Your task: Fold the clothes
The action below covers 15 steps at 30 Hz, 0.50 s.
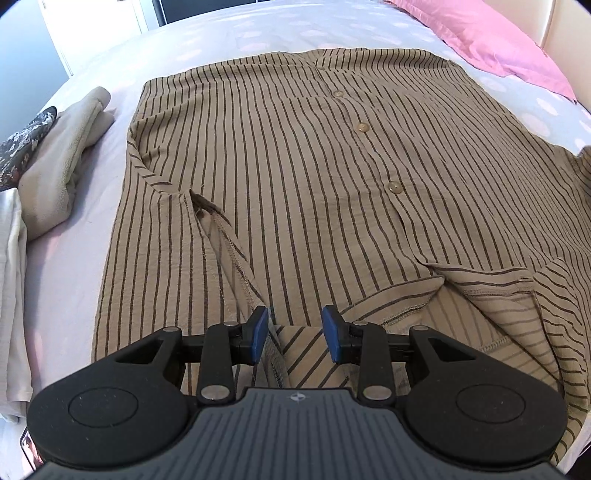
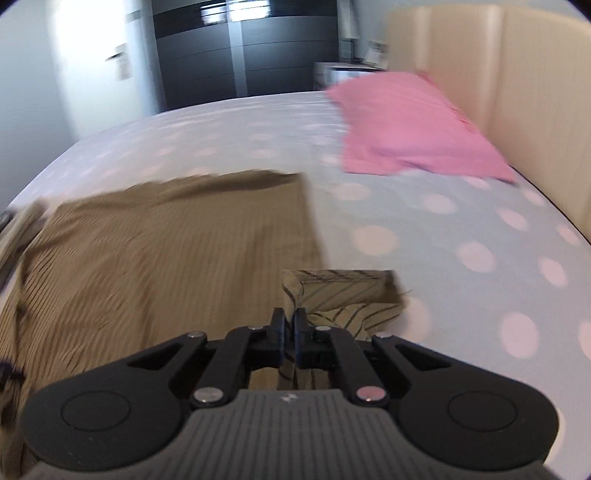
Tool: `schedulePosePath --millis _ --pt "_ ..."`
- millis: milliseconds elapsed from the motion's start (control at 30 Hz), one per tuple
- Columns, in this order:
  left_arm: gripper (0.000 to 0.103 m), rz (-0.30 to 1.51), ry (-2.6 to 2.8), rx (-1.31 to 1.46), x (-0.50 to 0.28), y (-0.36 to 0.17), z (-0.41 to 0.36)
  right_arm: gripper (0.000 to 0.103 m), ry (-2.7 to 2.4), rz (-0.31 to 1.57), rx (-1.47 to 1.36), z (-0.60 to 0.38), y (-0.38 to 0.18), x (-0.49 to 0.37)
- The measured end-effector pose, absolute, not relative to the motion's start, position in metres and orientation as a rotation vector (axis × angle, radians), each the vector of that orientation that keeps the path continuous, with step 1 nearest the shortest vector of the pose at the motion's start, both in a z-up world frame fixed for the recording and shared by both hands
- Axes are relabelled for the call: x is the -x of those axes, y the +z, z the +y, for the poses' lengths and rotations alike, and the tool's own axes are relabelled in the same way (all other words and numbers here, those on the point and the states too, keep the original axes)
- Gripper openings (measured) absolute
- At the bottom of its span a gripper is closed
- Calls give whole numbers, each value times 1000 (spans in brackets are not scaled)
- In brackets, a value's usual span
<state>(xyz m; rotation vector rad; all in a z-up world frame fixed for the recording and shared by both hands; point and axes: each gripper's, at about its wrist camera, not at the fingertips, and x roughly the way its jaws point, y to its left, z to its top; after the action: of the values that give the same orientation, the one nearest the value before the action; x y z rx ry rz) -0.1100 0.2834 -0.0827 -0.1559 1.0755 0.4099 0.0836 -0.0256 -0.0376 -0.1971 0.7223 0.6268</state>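
— Shirt (image 1: 295,177) lying where?
— Spread flat on bed (image 1: 258,33), buttons up.
— Tongs?
— Left tongs (image 1: 294,338) gaping apart over hem; right tongs (image 2: 289,332) pinching shirt sleeve, lifting it.

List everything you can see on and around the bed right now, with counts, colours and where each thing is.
striped shirt: one, tan with dark stripes, spread on the bed
buttons: three clearly seen, tan, down the shirt front
folded clothes: one small pile, beige, white and dark floral, left of the shirt
pillow: one, pink, by the headboard
headboard: one, cream, right end
bed sheet: one, pale with pink dots
wardrobe: one, dark, beyond the bed
left gripper: black, blue pads, open over the shirt
right gripper: black, shut on shirt fabric
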Motion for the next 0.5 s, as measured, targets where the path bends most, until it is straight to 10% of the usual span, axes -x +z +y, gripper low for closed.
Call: schedulePosePath --millis 267,500 --pt "30 1075 408 161 113 -81 284 6 949 746 565 29 -89 -17" --pt "32 1080 370 139 111 -84 275 35 1048 789 630 25 -101 -1"
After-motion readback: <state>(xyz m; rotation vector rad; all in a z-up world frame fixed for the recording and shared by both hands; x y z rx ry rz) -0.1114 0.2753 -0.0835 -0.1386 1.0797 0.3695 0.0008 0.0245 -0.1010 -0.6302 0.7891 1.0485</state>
